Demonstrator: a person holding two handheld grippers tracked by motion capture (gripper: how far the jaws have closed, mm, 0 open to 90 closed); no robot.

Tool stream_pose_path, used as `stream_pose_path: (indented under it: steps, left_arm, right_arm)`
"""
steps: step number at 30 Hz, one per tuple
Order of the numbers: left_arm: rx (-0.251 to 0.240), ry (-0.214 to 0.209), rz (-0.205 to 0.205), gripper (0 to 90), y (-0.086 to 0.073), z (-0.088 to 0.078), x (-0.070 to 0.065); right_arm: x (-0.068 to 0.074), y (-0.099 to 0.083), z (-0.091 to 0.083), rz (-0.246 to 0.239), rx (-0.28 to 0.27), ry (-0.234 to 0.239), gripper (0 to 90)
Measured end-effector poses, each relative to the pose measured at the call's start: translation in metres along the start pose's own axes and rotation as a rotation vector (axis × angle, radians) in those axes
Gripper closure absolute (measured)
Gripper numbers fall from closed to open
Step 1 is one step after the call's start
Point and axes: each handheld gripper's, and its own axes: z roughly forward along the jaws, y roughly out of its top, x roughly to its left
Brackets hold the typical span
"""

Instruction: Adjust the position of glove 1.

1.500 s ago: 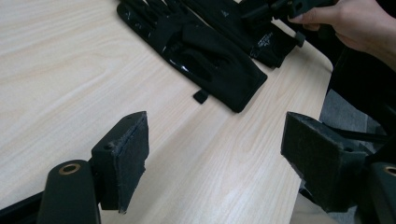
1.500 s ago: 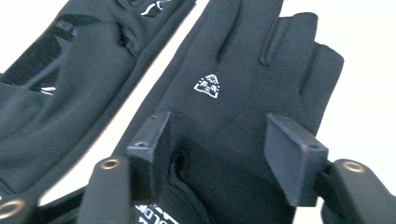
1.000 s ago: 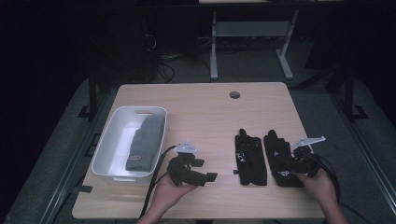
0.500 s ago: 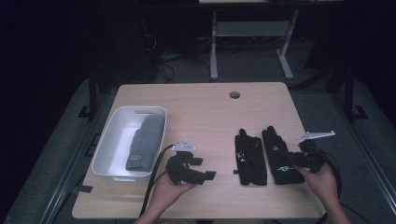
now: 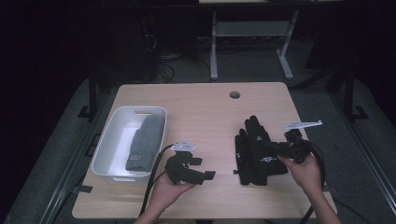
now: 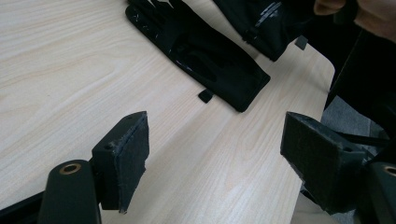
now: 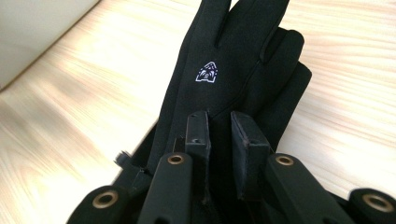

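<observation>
Right gripper (image 5: 273,150) has its jaws nearly pressed together on the cuff end of 1 black glove (image 5: 259,144), pinching the fabric and lifting it so that it lies partly over the second black glove (image 5: 243,158) just beside it toward the left gripper; in the right gripper view the held glove stretches away from the jaws with its white logo up. Judged purpose: the cuff gives a firm fold to nip, so the whole glove hangs free for carrying. Left gripper (image 5: 201,171) rests low over the table (image 5: 205,107) with its jaws spread wide and nothing between them, well apart from both gloves, apparently waiting. White bin (image 5: 112,140), beyond the left gripper on its outer side, already holds 1 grey glove (image 5: 145,142), the likely destination for the pair
</observation>
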Motion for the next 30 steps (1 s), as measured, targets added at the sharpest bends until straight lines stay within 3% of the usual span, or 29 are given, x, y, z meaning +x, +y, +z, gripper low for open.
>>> stream_pose_path:
  steps: [8, 12, 16, 19, 23, 25, 30]
  left_arm:
    - [-0.004, 0.004, -0.004, 23.6, -0.001, -0.003, 0.002]
    - [-0.006, 0.004, -0.005, 23.5, -0.001, -0.004, 0.002]
    - [0.000, 0.003, -0.007, 23.5, -0.002, -0.002, 0.002]
    - [0.007, 0.002, -0.011, 23.5, -0.003, 0.000, 0.003]
    - [0.011, 0.001, -0.009, 23.5, -0.003, 0.001, 0.002]
    - [0.011, 0.001, -0.007, 23.5, -0.003, 0.001, 0.001]
    - [0.017, 0.000, -0.003, 23.5, -0.003, 0.004, 0.000]
  right_arm:
    - [0.011, 0.000, 0.025, 0.027, 0.017, 0.008, 77.7]
    - [0.008, -0.006, 0.037, 0.035, 0.042, 0.001, 76.1]
    - [0.005, -0.013, 0.047, 0.062, 0.075, 0.012, 63.3]
    - [0.006, -0.013, 0.042, 0.003, 0.078, -0.025, 52.9]
    - [0.002, -0.016, 0.028, -0.006, 0.068, -0.029, 48.7]
    - [-0.002, -0.019, 0.023, -0.003, 0.069, -0.017, 48.6]
    - [-0.008, -0.032, 0.013, -0.017, 0.087, 0.004, 59.1]
